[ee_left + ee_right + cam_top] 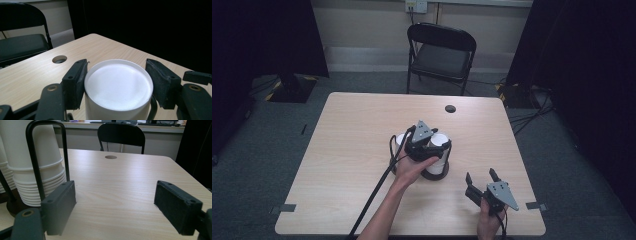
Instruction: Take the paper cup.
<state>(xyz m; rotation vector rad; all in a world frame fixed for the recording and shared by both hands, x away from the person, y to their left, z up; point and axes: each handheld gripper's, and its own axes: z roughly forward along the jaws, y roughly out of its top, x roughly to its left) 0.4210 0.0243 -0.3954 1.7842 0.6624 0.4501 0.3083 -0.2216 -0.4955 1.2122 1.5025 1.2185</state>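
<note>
Two stacks of upturned white paper cups stand in a black wire holder (pixel 435 175) at the table's middle. My left gripper (pixel 428 144) reaches over them from the near side. In the left gripper view, my left gripper (pixel 117 64) is shut on the top white cup (pixel 118 85), one pad pressed to each side of its upturned bottom. My right gripper (pixel 482 176) rests low near the table's front right, apart from the cups. In the right gripper view, my right gripper (pixel 116 195) is open with bare table between the pads. The cup stack (pixel 37 177) and a black wire loop (pixel 35 157) stand to its left.
A black folding chair (pixel 442 52) stands behind the wooden table (pixel 352 130). A round cable hole (pixel 450 108) sits near the far edge. Dark curtains hang left and right. A black cable trails from the left gripper over the front edge.
</note>
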